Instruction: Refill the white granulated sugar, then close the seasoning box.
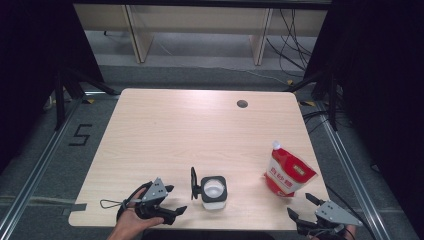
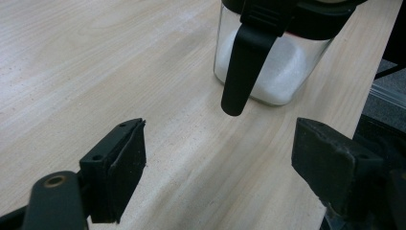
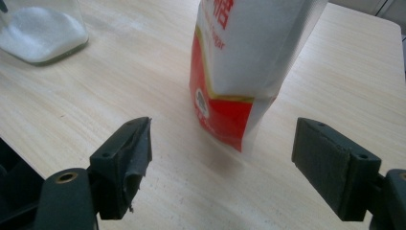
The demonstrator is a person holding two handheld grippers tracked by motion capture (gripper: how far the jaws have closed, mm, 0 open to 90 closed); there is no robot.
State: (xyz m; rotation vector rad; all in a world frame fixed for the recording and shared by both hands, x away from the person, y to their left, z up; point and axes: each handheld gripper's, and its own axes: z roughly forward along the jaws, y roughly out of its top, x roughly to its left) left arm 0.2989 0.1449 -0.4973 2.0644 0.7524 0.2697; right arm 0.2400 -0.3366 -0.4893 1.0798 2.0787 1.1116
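1. Left claw (image 1: 175, 199) sits at the near edge of the counter (image 1: 170, 130), left of centre, held in the person's hand (image 1: 131, 220). Jaws apart, nothing between them.
2. Right claw (image 1: 300, 206) is at the near right corner of the counter. Jaws apart too, empty.
3. Glass jar (image 1: 214, 192) stands upright near the near edge, centre, just right of the left claw. Holds white granules; black collar on top, lid (image 1: 194, 182) flipped open to its left.
4. In the left gripper view the jar (image 2: 268, 62) is ahead of the jaws, not touching; its black lid hangs down in front of the glass.
5. Red-and-white pouch (image 1: 287, 173) stands on the right side of the counter, spout tilted up-left, just beyond the right claw.
6. In the right gripper view the pouch (image 3: 239, 72) stands ahead of the open jaws, roughly in line with the gap, no contact.
7. Jar and pouch are well apart.
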